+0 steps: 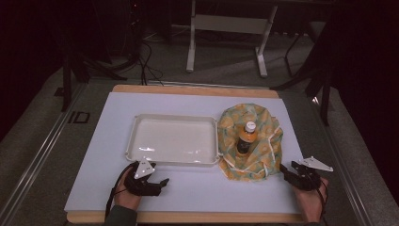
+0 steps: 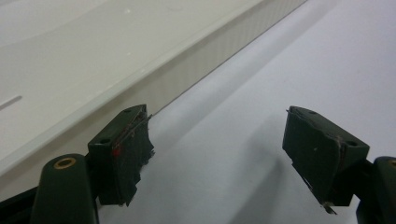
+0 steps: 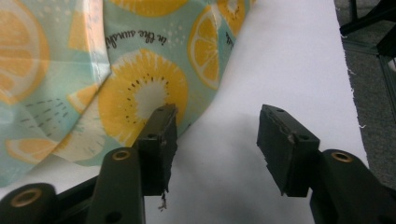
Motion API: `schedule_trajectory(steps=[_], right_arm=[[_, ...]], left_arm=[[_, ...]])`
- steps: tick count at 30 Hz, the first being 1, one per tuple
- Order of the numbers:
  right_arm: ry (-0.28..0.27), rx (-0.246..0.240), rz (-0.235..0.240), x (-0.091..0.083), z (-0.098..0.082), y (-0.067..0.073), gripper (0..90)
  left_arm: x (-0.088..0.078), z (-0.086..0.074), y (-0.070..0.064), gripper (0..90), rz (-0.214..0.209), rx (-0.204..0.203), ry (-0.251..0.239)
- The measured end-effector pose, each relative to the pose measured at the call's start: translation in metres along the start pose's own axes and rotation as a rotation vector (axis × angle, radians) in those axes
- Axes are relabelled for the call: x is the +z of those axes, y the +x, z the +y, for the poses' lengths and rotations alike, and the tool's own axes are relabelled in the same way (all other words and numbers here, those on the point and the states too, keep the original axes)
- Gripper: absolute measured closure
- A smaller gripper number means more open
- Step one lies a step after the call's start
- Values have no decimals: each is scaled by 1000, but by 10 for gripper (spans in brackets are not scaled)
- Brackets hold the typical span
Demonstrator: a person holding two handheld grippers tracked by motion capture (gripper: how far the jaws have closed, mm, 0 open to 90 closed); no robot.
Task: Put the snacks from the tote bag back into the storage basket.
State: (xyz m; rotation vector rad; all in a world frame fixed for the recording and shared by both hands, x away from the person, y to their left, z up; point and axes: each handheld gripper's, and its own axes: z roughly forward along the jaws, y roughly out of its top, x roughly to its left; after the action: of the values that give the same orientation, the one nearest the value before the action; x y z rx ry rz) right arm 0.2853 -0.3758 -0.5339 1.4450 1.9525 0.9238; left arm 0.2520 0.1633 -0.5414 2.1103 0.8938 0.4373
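Fingers [image 3: 280, 149] of the right gripper [image 1: 292, 173] spread wide and empty, the lemon-print cloth [image 1: 256, 141] with its upright bottle [image 1: 246, 136] just ahead-left; left gripper [image 1: 157, 181] gapes beside the tray [image 1: 141, 120].

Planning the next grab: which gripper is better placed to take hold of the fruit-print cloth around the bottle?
The right gripper. Its open jaws sit at the edge of the fruit-print cloth, nothing between them. The left gripper is open too, but beside the white tray, farther from the cloth.

Glossy plastic tray [image 1: 174, 140], printed cloth bag [image 1: 259, 123], matt white table sheet [image 1: 197, 188].
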Motion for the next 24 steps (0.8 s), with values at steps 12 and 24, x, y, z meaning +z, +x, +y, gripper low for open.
schedule_trajectory(steps=[12,24], right_arm=[[2,-45,40,-4,2,3,521],[22,-100,78,-14,12,10,618]], left_arm=[[-1,0,-1,234,-15,9,-12],[-1,-1,-2,234,-16,21,-16]])
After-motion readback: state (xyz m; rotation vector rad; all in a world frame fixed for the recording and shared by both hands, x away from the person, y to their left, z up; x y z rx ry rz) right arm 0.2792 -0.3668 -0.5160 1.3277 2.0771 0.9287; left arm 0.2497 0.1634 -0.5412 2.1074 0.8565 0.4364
